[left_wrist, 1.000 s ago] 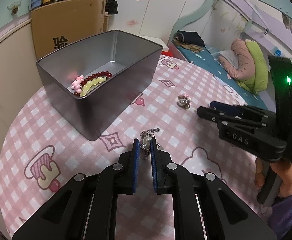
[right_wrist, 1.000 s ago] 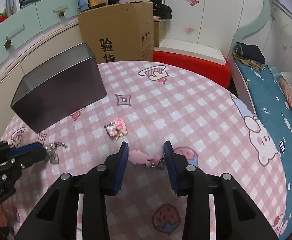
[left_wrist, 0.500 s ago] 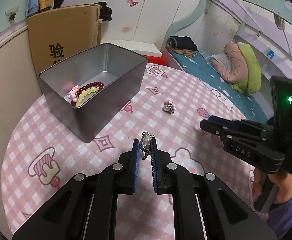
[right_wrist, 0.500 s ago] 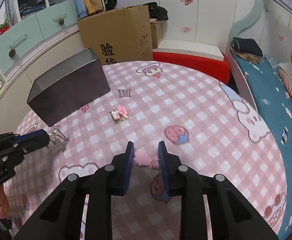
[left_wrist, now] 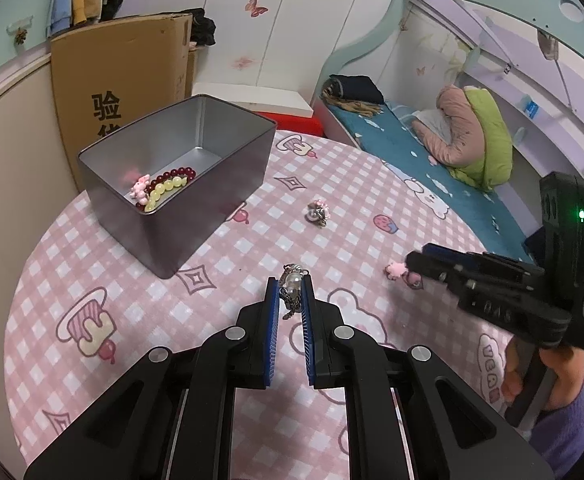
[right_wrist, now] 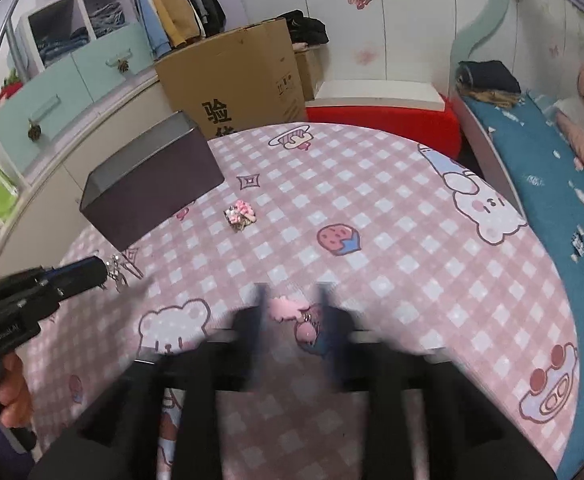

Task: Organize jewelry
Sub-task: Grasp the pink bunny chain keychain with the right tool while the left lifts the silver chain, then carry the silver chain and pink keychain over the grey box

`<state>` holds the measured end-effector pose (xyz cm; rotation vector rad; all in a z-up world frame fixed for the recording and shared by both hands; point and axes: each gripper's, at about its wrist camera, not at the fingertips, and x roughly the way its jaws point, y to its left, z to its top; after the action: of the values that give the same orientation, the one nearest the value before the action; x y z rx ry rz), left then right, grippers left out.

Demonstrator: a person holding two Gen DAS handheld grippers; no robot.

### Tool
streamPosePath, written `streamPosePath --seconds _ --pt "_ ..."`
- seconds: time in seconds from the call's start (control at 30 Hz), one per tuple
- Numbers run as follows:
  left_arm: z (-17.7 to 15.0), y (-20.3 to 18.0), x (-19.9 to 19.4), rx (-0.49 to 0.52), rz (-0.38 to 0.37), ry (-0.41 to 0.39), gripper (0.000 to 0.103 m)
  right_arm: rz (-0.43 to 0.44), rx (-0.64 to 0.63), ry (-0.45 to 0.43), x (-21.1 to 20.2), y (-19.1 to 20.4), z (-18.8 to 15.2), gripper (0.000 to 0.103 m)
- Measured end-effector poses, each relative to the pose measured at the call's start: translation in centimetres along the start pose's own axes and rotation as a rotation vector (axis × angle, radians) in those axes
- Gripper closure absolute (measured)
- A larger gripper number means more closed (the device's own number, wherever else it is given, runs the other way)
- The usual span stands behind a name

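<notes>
Open metal tin (left_wrist: 228, 184) is sitting far left on the counter (left_wrist: 92, 240), holding a red bead bracelet (left_wrist: 174, 173), a yellow bead bracelet (left_wrist: 164, 190) and a pink charm (left_wrist: 141, 189). Left gripper (left_wrist: 291, 286) fingers are pinching a pearl chain (left_wrist: 291, 280), lifted. Right gripper (right_wrist: 292, 312) fingers have just been opening, blurred, straddling a pink clip (right_wrist: 290, 308). A flower brooch (left_wrist: 318, 213) is lying mid-counter.

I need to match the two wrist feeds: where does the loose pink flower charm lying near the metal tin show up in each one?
Left wrist view: the pink flower charm lies on the tablecloth right of centre, to the right of the metal tin.
Right wrist view: the same charm sits left of centre, just right of the tin.
Shared landmark: the cardboard box behind the tin, also in the right wrist view.
</notes>
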<state>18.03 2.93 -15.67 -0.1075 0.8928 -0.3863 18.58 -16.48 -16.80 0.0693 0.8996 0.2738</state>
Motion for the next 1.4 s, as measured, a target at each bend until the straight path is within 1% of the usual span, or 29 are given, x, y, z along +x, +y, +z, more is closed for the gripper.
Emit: streamPosePath --seconds 0.17,0.23,0.3,0.33,0.37,0.4,0.7,0.83,1.03,1.1,1.2,1.27,1.33,1.4 --pt "-0.2 -0.2 -0.1 0.006 -0.002 0.003 0.092 -0.030 -0.022 0.022 1.2 0.6 -0.7 0.058" --pt "-0.2 -0.1 0.0 0.006 -0.002 0.006 0.092 -0.064 -0.042 0.021 1.7 0.9 -0.9 0.059" --pt "-0.3 -0.1 0.0 0.003 -0.006 0.008 0.092 -0.081 -0.059 0.006 1.9 1.1 -1.0 0.062" --pt "-0.3 0.0 0.1 0.002 -0.008 0.010 0.092 -0.087 -0.064 0.007 1.9 1.1 -1.0 0.068" --pt "-0.3 -0.1 0.0 0.001 -0.010 0.011 0.092 -0.108 -0.076 0.007 2.0 1.2 -1.0 0.077" --pt "-0.2 -0.1 0.0 0.001 -0.013 0.011 0.092 -0.119 -0.088 0.009 2.0 1.2 -0.9 0.077" --pt "0.5 -0.7 -0.3 0.018 -0.024 -0.004 0.092 -0.091 -0.068 -0.001 1.3 1.1 -0.6 0.078" --pt "1.7 -0.8 -1.2 0.033 -0.022 -0.034 0.092 -0.040 -0.063 -0.037 -0.5 2.1 0.9 0.078" --pt "5.1 -0.3 -3.9 0.050 -0.013 -0.128 0.092 0.057 -0.082 -0.129 -3.4 5.2 5.1 0.078" --pt "6.3 0.1 -4.9 0.055 0.003 -0.163 0.092 0.091 -0.093 -0.158 -4.0 6.6 6.9 0.078" --pt "8.1 1.1 -6.6 0.052 0.027 -0.219 0.092 0.116 -0.117 -0.190 -4.1 8.5 9.1 0.078" --pt "9.2 2.1 -7.4 0.045 0.049 -0.249 0.092 0.132 -0.126 -0.194 -3.7 9.4 10.1 0.078" --pt "10.1 3.7 -7.3 0.018 0.071 -0.249 0.092 0.158 -0.124 -0.186 -2.7 10.3 11.3 0.078" --pt "10.7 5.2 -6.4 -0.004 0.078 -0.220 0.092 0.173 -0.123 -0.170 -1.5 11.0 12.1 0.078"
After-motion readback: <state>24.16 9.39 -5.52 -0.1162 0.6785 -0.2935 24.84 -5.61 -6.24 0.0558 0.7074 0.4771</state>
